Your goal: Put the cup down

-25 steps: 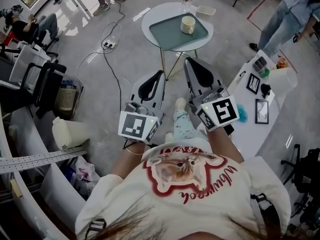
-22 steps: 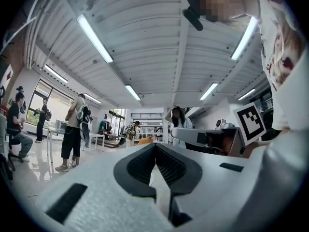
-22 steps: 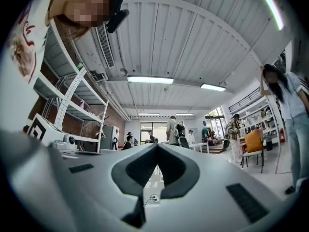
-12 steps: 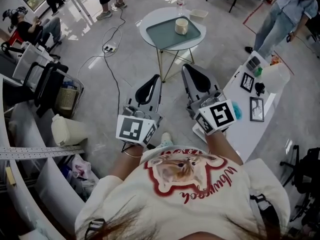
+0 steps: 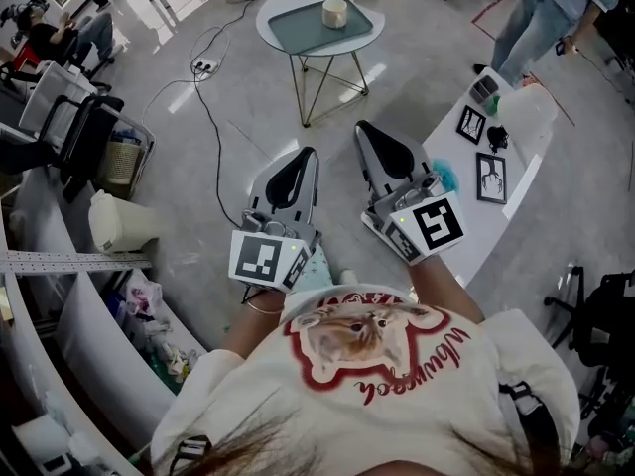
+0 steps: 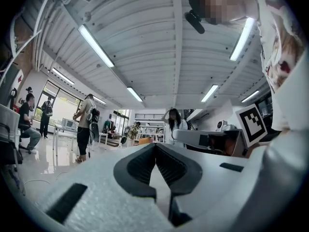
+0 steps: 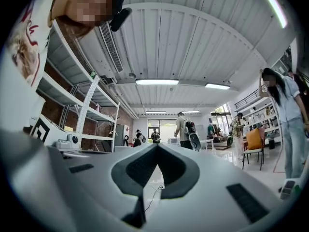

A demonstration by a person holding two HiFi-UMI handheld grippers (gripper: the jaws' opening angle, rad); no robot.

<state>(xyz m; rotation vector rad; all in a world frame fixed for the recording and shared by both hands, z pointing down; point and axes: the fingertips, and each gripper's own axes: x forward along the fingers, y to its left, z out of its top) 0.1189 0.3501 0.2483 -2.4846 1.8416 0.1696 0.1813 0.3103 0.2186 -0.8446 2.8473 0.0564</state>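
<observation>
The cup [image 5: 335, 12] stands on the tray [image 5: 298, 32], well apart from the left gripper [image 5: 304, 157] and the right gripper [image 5: 365, 131], both closed on nothing.

I am seeing the cup [image 5: 335, 12] standing upright, pale cream and squat. It is sitting toward the far side of the grey-green tray [image 5: 303, 28] on the round table [image 5: 266, 30].

Person [image 5: 538, 13] cut off by top edge; cup [image 5: 335, 12] contents too small.
</observation>
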